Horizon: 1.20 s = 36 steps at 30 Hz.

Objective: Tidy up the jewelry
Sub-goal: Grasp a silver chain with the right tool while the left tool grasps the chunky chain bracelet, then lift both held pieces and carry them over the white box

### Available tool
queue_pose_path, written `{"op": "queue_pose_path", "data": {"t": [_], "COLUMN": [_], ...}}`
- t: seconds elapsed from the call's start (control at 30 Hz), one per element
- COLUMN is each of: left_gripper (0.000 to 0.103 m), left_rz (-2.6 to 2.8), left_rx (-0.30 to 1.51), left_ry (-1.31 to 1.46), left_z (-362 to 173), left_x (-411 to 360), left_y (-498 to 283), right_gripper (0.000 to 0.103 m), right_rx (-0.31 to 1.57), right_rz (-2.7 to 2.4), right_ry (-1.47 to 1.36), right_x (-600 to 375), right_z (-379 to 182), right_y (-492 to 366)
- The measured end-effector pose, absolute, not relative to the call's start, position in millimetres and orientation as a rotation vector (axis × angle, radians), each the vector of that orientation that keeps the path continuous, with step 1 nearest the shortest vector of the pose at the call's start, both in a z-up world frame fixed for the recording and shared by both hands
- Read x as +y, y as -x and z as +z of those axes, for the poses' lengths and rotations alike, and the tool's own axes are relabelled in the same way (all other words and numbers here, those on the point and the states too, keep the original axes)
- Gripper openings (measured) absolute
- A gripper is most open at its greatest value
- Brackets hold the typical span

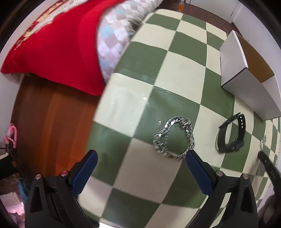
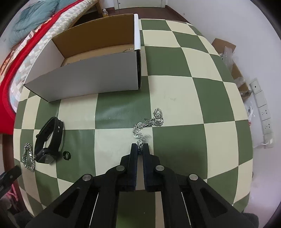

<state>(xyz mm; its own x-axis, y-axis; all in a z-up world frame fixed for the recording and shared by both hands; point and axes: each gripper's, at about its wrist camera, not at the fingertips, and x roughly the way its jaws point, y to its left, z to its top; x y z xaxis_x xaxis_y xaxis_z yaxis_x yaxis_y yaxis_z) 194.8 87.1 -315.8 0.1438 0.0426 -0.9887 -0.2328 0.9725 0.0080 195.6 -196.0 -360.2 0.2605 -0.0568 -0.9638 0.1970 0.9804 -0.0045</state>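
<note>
From my left gripper [image 1: 140, 157], jaws spread wide, the chunky silver chain bracelet [image 1: 173, 137] lies on the checkered table [image 1: 175, 66], touching my right fingertip. From my right gripper [image 2: 140, 147], jaws pinch the charm chain [image 2: 149, 124]; next I lift it into the open box [image 2: 84, 79].

The left wrist view is smeared with motion blur; the chain [image 1: 173, 138] shows no crisp links, and the print on the red cloth [image 1: 58, 43] cannot be read; a bottle [image 1: 181, 5] is cut off by the top edge; a small silver piece [image 1: 262, 142] near the right rim is too small to tell. In the right wrist view the box [image 2: 87, 79] front wall hides most of its floor; only a ring-like rim [image 2: 129, 50] peeks out; the necklace [image 2: 149, 124] end vanishes between the right claw [image 2: 140, 149] tips.
</note>
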Motion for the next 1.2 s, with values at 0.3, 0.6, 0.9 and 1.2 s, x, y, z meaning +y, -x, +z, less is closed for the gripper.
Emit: {"op": "queue_pose_path", "data": {"t": [0.3,0.6,0.9,1.2], "left_gripper": [0.007,0.006,0.006,0.006], "left_rz": [0.083,0.013,-0.115,-0.218], "left_rx": [1.372,1.336,1.243,1.155], "left_ry": [0.059,0.134,0.156,0.118], "left_z": [-316.5,-288.8,-218.1,-167.7], "left_x": [61.0,59.3,54.7,43.3], "left_y": [-197.2,-163.9,-167.1,-176.4], "right_gripper": [0.005,0.005,0.005,0.005], "right_rx": [1.335,1.351,1.236,1.146], "right_rz": [-0.151,-0.099,-0.009,0.097], "right_ry": [-0.202,-0.422,-0.477,-0.464], "right_x": [-230.5,-268.3,-248.3,-226.1], "right_z": [-358.9,-353.0,-283.8,-213.4], "right_y": [-167.9,-125.6,-127.6,-140.3]}}
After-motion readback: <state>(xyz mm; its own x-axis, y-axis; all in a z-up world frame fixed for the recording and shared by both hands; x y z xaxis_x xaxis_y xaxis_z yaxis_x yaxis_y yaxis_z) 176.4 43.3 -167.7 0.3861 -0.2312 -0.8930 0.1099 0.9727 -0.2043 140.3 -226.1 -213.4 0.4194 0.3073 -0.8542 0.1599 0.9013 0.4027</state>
